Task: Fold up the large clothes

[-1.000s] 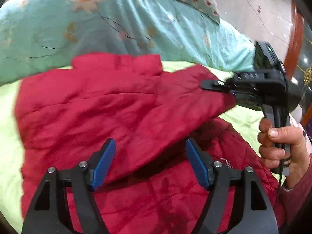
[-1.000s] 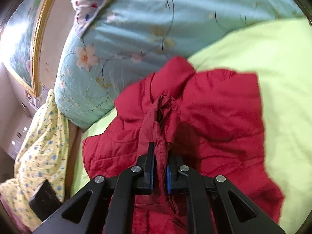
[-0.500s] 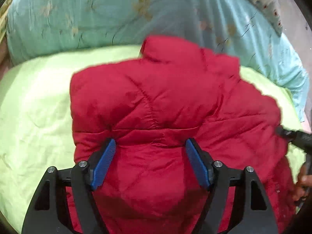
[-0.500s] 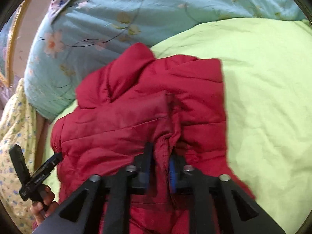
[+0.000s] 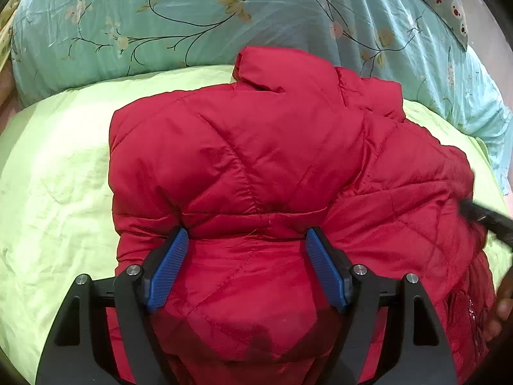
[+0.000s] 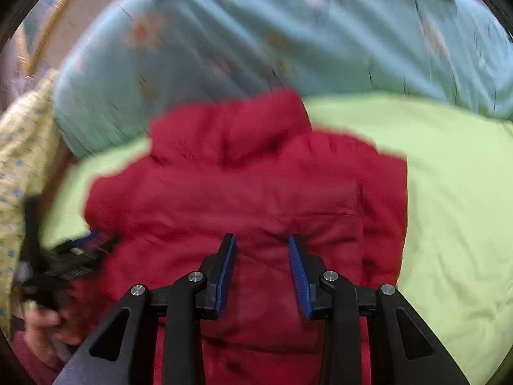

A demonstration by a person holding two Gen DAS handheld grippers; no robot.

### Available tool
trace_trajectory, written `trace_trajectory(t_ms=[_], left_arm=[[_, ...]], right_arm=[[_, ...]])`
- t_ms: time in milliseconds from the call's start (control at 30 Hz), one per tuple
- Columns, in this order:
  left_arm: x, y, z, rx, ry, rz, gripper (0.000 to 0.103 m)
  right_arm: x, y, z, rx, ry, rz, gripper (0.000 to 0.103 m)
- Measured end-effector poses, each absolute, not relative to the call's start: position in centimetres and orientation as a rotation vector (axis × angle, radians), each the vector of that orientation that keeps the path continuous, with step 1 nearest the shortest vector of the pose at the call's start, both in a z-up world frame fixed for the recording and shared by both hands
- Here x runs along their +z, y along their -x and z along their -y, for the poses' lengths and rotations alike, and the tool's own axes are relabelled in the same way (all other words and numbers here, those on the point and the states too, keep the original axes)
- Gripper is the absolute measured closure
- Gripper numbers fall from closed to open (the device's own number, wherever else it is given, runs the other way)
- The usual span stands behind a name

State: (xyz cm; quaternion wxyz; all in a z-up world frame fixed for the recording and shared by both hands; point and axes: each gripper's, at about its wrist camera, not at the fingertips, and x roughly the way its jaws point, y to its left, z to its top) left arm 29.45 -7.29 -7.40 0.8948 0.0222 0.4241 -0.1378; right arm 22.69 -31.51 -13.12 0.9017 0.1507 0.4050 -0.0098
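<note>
Red jacket [image 5: 256, 173] lies on the green bed sheet [image 5: 54, 173], collar toward the teal floral quilt [image 5: 198, 9].
Left tongs [image 5: 247, 269] and right tongs [image 6: 262, 272] both gape apart over the jacket, gripping nothing. Only the blurred right view shows yellow floral cloth [image 6: 19, 147] beside the quilt.

Both wrist views close above red jacket [image 5: 256, 166]

We see the left wrist view sharp and evenly lit, soft sheen on the red jacket [image 5: 256, 166] and fisheye bending with dark corners. Our right wrist view is smeared by motion blur, worst across the teal quilt [image 6: 272, 32].
</note>
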Motion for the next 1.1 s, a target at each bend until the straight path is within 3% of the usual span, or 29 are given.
trace_trajectory(t_ms=[267, 367, 467, 567, 700, 1100], left_arm=[[-6.1, -28.4, 3.6, -0.227, -0.055, -0.879, 0.026], [-9.2, -30.0, 1.6, -0.221, 0.053, -0.980, 0.007], [-10.5, -30.7, -0.3, -0.236, 0.204, -1.026, 0.001], [-9.8, -30.0, 0.3, -0.202, 0.147, -1.000, 0.002], [-8.1, -28.2, 0.9, -0.170, 0.105, -0.982, 0.009], [-3.5, -18.7, 0.0, -0.176, 0.045, -0.909, 0.010]], right_arm=[[-15.2, -23.1, 33.1, -0.054, -0.322, -0.887, 0.071], [-15.1, -23.2, 32.7, -0.056, -0.318, -0.887, 0.071], [-15.2, -23.2, 33.0, -0.047, -0.333, -0.883, 0.071], [-15.3, -23.5, 32.7, -0.041, -0.348, -0.881, 0.071], [-15.2, -23.4, 33.1, -0.026, -0.371, -0.882, 0.071], [-14.3, -22.0, 33.3, -0.009, -0.395, -0.894, 0.069]])
